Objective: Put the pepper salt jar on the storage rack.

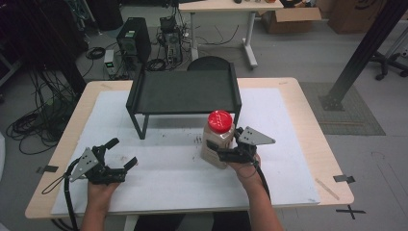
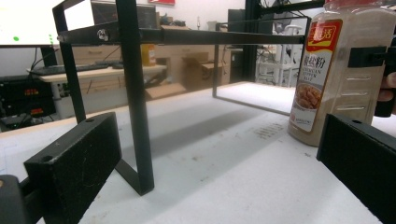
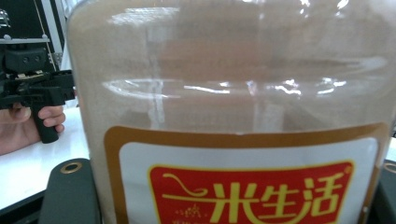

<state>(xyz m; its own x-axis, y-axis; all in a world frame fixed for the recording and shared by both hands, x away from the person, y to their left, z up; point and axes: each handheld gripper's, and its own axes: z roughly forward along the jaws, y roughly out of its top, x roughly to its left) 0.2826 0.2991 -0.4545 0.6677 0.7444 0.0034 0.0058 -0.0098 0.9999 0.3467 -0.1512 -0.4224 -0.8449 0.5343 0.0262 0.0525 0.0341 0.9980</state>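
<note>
From above, your right gripper (image 1: 230, 155) clamps the seasoning jar (image 1: 217, 139) at the shelf's (image 1: 185, 91) five o'clock, ready to lift. Left gripper view: jaws wide, jar at two o'clock. Right gripper view: jar's label fronts you.

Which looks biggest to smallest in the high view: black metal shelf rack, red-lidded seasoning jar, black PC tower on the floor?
1. Black metal shelf rack, clearly largest.
2 and 3. Clear red-lidded seasoning jar and black PC tower look about alike; the tower stands farther from the camera, so I won't rank them.
</note>
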